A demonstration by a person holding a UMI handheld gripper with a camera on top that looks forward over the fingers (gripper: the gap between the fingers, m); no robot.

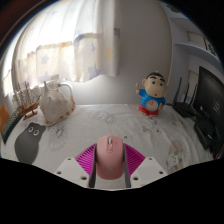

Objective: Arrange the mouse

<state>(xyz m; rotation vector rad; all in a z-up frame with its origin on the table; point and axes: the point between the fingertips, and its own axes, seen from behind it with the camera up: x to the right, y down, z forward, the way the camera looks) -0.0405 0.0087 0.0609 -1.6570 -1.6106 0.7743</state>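
Observation:
A pink computer mouse [108, 157] with a grey scroll wheel sits between my two fingers, its nose pointing away from me. My gripper [109, 165] has its black fingers pressed against both sides of the mouse, with the magenta pads [87, 157] showing at either side. The mouse is held just above a white patterned tabletop [100, 125].
A glass jar [56, 102] stands beyond the fingers to the left, with a grey owl-shaped mat [30, 142] in front of it. A cartoon boy figurine [151, 94] stands to the right. A dark monitor [210, 100] is farther right. Curtains hang behind.

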